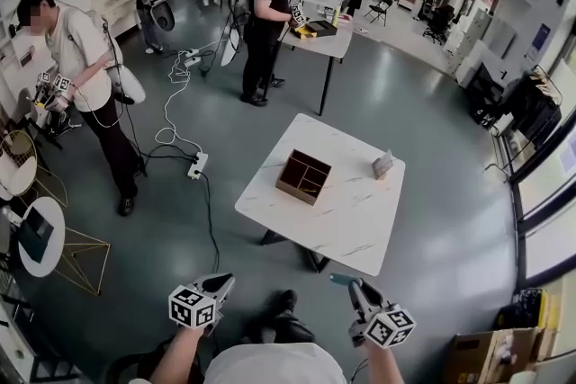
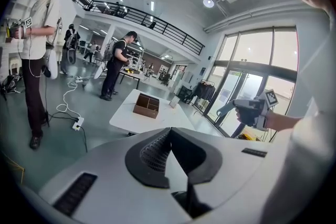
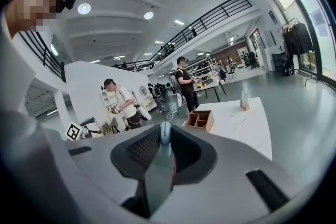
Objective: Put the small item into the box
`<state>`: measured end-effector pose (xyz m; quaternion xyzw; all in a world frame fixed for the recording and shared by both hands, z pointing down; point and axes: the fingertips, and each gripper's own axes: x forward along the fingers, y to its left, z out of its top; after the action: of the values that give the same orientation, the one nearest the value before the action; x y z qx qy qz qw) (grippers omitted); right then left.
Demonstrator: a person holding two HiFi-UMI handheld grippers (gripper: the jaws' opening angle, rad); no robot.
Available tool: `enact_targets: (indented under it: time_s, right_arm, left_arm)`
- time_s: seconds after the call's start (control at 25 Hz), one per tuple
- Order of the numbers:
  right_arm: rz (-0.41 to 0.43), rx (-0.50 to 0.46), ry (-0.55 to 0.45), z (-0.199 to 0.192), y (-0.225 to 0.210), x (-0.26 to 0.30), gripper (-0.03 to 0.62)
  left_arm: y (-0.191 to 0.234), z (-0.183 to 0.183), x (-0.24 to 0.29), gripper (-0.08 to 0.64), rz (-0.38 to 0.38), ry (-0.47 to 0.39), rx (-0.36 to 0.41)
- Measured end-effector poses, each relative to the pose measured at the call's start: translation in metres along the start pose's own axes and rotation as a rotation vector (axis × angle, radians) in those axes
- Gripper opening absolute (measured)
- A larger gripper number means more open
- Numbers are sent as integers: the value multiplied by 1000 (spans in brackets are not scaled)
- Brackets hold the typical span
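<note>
Floor (image 1: pixel 432 130) of grey polished concrete, wide open hall. Far left of the white table (image 1: pixel 351 220): round side tables (image 1: pixel 52 220) on wire frames. Nearer the table, person in a white shirt (image 1: pixel 85 58), standing, markered grippers in hand. Between that person and the table, white power strip (image 1: pixel 196 165) flat on the floor. Beyond the table's far-left corner, person in black (image 1: pixel 265 22) at a second white table (image 1: pixel 335 40).

Left gripper (image 1: pixel 227 281), short of the table's near-left corner, clear of the top. Clenched, jaws pressed together, nothing between them.

On the table, left of centre: wooden box (image 1: pixel 303 177), open-topped, split into compartments. Sits flat on the pale veined top, apart from every edge. Towards the table's far-right corner: small upright card (image 1: pixel 383 165), well apart from the box.

Right gripper (image 1: pixel 355 285), just off the table's near edge. Grasps the small item (image 3: pixel 165 134), pale blue, tip poking out past the jaws. Well apart from the box.

Right of the table: tall glazing (image 1: pixel 544 180), then a cardboard carton (image 1: pixel 486 355) on the floor near the glass.
</note>
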<state>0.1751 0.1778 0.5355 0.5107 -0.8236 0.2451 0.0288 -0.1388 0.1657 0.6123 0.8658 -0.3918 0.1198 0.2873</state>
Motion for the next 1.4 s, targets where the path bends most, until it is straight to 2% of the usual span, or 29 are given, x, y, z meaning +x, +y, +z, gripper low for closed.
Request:
enact_targets:
  time_s: [0.36,0.64,1.12,1.4]
  right_arm:
    - [24,29,10,5,-17,35,81]
    - [83,44,29,15,-33,75,82]
    - [145,49,65,43,-81,148,81]
    - [179,60,93,62,-115,189,81]
  left_arm:
    - [14,10,18,14,24,3,-13]
    - [29,34,44,14,48,12,-11]
    - [48,80,111,14,68,31,-5]
    - [55,99,142,14,105,25,-34]
